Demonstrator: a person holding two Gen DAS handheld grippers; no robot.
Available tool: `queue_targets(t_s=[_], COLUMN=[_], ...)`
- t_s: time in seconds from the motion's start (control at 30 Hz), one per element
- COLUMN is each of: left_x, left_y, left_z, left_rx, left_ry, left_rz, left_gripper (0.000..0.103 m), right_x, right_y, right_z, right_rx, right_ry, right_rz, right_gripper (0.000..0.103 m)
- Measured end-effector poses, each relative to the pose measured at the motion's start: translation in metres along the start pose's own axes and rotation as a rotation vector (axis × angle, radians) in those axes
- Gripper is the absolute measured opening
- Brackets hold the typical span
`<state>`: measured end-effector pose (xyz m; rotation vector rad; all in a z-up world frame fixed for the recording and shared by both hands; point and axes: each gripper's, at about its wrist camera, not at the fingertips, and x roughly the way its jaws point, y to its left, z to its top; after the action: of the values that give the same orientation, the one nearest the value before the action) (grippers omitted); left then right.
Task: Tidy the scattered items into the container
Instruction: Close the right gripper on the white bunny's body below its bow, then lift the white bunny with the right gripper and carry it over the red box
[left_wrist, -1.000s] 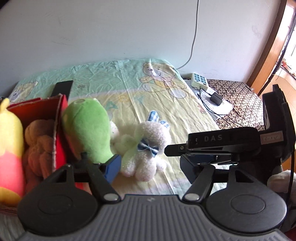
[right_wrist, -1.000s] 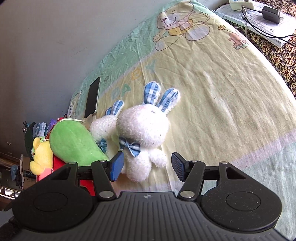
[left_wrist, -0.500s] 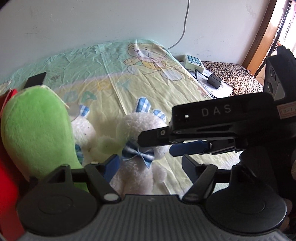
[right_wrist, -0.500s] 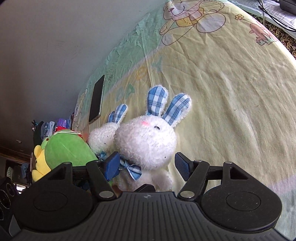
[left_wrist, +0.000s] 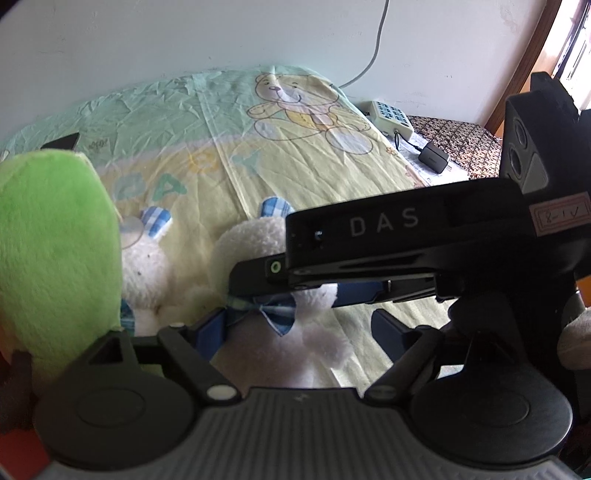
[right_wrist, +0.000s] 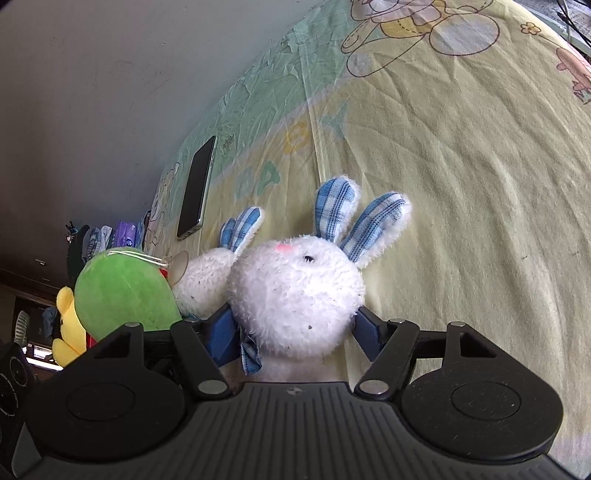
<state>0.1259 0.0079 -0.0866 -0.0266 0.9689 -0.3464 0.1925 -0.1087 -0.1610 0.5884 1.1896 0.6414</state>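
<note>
Free room and obstacles around the large white rabbit (right_wrist: 295, 295). Beyond its ears and to its right, the bed sheet (right_wrist: 461, 166) lies bare and open. To its left, a smaller rabbit (right_wrist: 207, 280) sits just beside it, with a green plush (right_wrist: 122, 291) further left, closing that side. A phone (right_wrist: 195, 192) lies well beyond the smaller rabbit. The right hand-held gripper (right_wrist: 295, 334) straddles the large rabbit, and seen from the left wrist its body crosses over the toy.
</note>
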Motion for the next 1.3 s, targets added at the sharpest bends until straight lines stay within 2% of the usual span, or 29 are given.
queue_targets(t_s=[0.1, 0.27, 0.47, 0.6, 0.73, 0.77, 0.83, 0.87, 1.0, 1.17, 1.3], left_x=[-0.004, -0.01, -0.02, -0.025, -0.016, -0.012, -0.006, -0.008, -0.029, -0.07, -0.113], left_y=[-0.003, -0.015, -0.045, -0.054, -0.051, -0.052, -0.056, -0.059, -0.066, -0.059, -0.049], left_z=[0.0, -0.007, -0.022, -0.032, -0.037, -0.038, -0.04, -0.042, -0.046, -0.045, -0.05], left_rx=[-0.007, -0.025, 0.045, 0.105, 0.105, 0.104, 0.1, 0.097, 0.114, 0.061, 0.04], left_ry=[0.004, 0.026, 0.044, 0.031, 0.057, 0.068, 0.096, 0.1, 0.052, -0.039, -0.134], left_rz=[-0.023, -0.12, -0.177, -0.118, -0.119, -0.115, -0.149, -0.164, -0.162, -0.17, -0.118], left_gripper=[0.084, 0.08, 0.079, 0.08, 0.087, 0.085, 0.07, 0.068, 0.068, 0.064, 0.064], right_x=[-0.008, -0.031, -0.061, -0.077, -0.087, -0.089, -0.093, -0.096, -0.107, -0.114, -0.114], right_y=[-0.002, -0.012, -0.029, -0.04, -0.039, -0.037, -0.033, -0.03, -0.017, 0.01, 0.049], right_z=[0.0, -0.007, -0.026, -0.038, -0.047, -0.05, -0.053, -0.056, -0.061, -0.067, -0.072], right_rx=[-0.02, -0.047, -0.011, 0.034, 0.035, 0.031, 0.022, 0.013, -0.018, -0.082, -0.186], right_ry=[0.01, 0.022, 0.025, 0.002, -0.016, -0.02, -0.03, -0.037, -0.073, -0.1, -0.118], right_rz=[0.004, -0.021, -0.035, -0.038, -0.05, -0.049, -0.043, -0.043, -0.029, 0.009, 0.048], right_gripper=[0.063, 0.061, 0.06, 0.058, 0.058, 0.058, 0.058, 0.058, 0.058, 0.058, 0.058])
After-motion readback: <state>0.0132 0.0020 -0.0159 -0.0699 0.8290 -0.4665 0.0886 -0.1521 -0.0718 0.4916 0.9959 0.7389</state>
